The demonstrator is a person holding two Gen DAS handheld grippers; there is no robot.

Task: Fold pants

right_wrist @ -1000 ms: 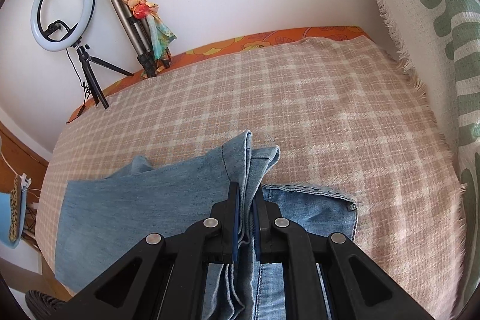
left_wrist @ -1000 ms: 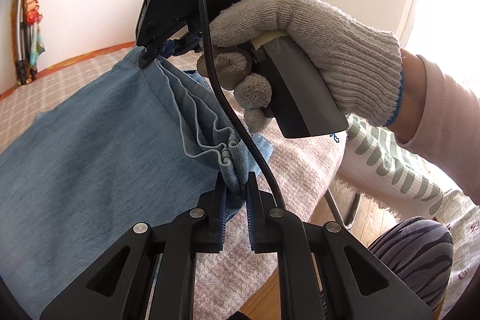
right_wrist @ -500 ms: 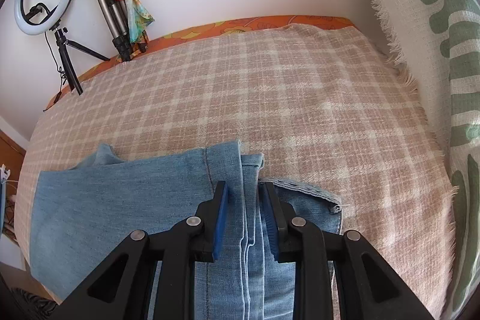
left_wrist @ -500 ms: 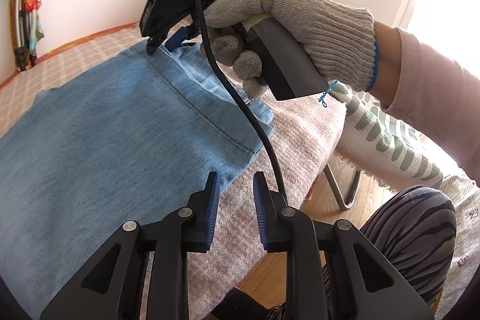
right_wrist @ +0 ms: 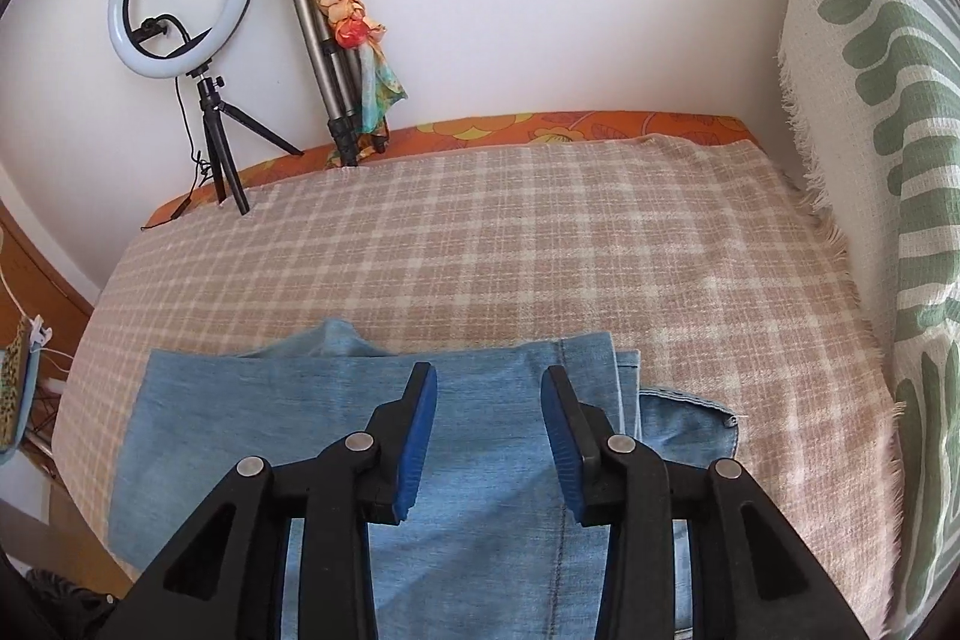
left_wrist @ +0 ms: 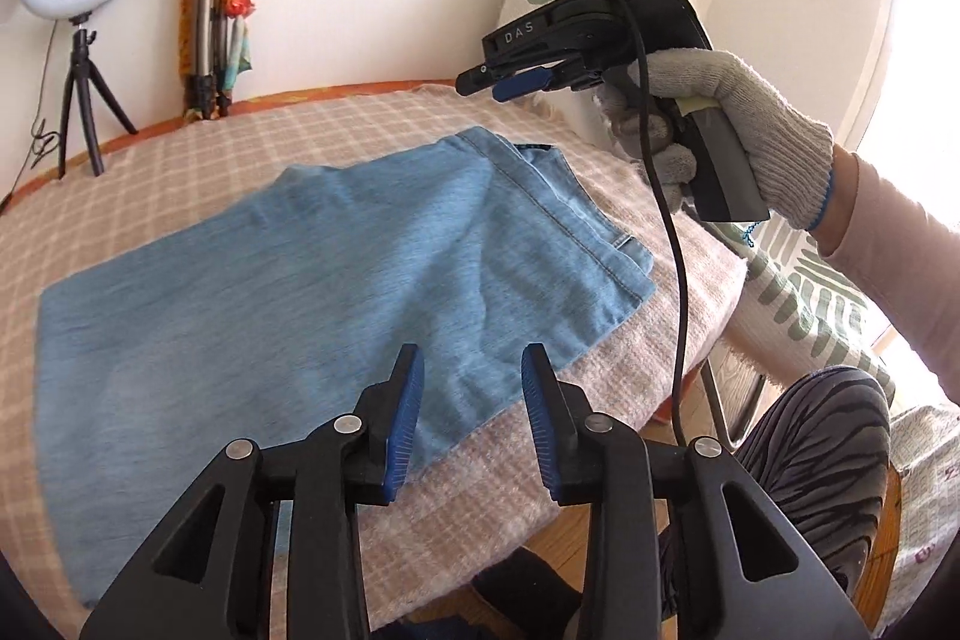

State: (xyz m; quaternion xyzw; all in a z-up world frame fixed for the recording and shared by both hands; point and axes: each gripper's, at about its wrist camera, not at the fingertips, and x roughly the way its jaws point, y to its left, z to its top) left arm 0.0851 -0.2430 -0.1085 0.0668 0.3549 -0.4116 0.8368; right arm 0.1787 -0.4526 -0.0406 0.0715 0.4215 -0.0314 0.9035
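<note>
Your left gripper (left_wrist: 473, 415) hangs over the near edge of the pants (left_wrist: 312, 280), its jaws apart and opening, with nothing between them; the denim lies just ahead of and below the tips, flat on the plaid blanket (left_wrist: 600, 466) that covers the bed. Your right gripper (right_wrist: 489, 436) hangs over the same cloth with its jaws also apart and opening, clamped on nothing, the folded denim spread directly under and ahead of them. From the left view, your gloved right hand (left_wrist: 732, 124) holds that tool clear above the far right corner of the pants, not touching the fabric. The pants read as 1 folded slab: the long axis runs from left to right across both sets of jaws, with the hemmed leg ends (right_wrist: 621, 388) lying to the right of the right jaws, a darker lower layer (right_wrist: 690, 424) peeking out just beyond them, and the other end off to the left of the left jaws. Judging by this, the next fold probably turns on that axis: each gripper is about equally near its own stretch of edge, and the right one is nearer the hems.
</note>
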